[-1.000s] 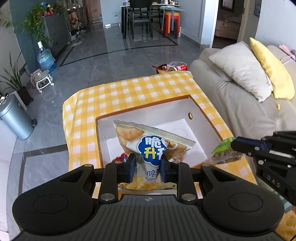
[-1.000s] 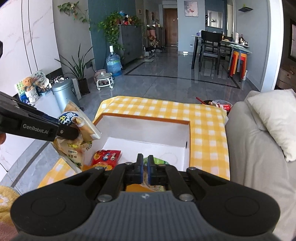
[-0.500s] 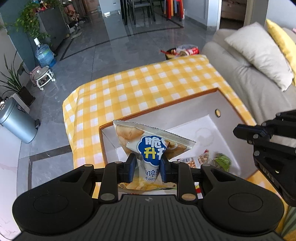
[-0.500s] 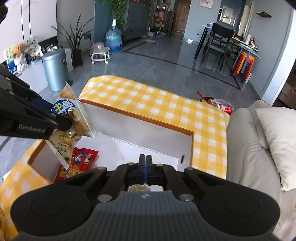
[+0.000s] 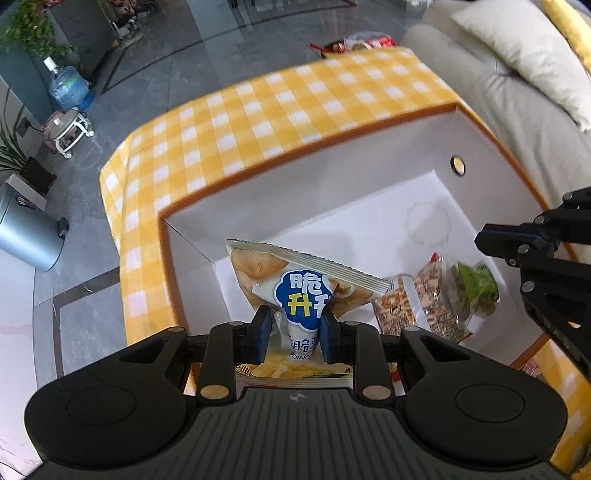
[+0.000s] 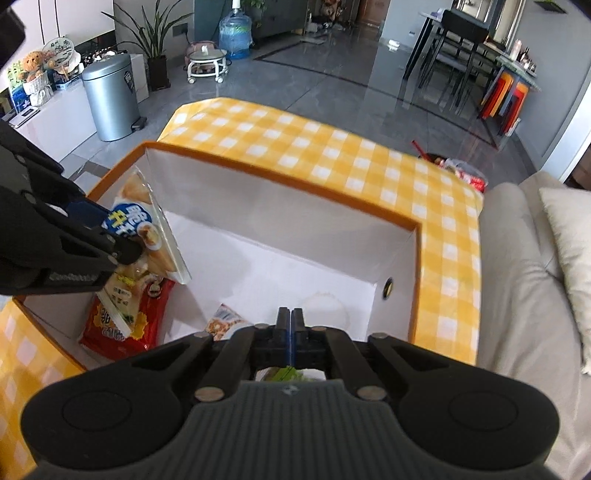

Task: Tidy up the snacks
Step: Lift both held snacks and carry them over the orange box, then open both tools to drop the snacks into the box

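My left gripper is shut on a potato chip bag with a blue label, held over the left part of a white box with an orange rim. The bag also shows in the right wrist view. My right gripper is shut; a green snack packet lies just under it, and I cannot tell whether the fingers pinch it. A nut packet lies on the box floor beside the green one. A red snack bag lies in the box's left corner.
The box sits on a yellow checked tablecloth. A beige sofa with a pillow is on the right. A silver bin and a water bottle stand on the grey floor.
Both grippers have moved forward and down over the box. The chip bag stays in the left gripper. The green packet now lies inside the box.
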Demonstrator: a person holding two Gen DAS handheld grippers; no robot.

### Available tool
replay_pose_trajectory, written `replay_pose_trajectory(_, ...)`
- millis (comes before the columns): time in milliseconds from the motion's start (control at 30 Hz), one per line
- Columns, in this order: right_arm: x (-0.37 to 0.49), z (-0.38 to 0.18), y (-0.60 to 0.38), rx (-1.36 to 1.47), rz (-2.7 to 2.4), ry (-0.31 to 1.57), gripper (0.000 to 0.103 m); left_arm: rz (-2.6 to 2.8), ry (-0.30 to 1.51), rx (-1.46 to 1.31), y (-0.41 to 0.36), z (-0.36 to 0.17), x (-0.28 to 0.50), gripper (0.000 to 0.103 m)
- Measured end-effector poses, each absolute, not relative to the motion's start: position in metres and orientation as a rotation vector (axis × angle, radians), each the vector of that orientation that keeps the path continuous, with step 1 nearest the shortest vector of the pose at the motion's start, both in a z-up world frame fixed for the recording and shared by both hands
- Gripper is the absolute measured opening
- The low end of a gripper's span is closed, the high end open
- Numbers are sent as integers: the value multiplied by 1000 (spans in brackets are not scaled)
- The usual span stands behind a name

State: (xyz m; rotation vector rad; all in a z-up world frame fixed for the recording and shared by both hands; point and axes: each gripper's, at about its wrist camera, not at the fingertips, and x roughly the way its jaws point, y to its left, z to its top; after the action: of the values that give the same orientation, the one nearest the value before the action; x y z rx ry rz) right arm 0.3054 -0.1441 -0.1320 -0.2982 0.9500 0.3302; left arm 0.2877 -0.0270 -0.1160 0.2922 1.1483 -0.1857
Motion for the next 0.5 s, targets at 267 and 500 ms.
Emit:
replay_pose_trajectory(267,305,-138,-149,-267,336,975,1,-179,1189,325,-34,-129,291,31)
replay_pose_trajectory(500,302,-142,-151,-265,324,992,11,-176,1170,345,-33,-125,286,45)
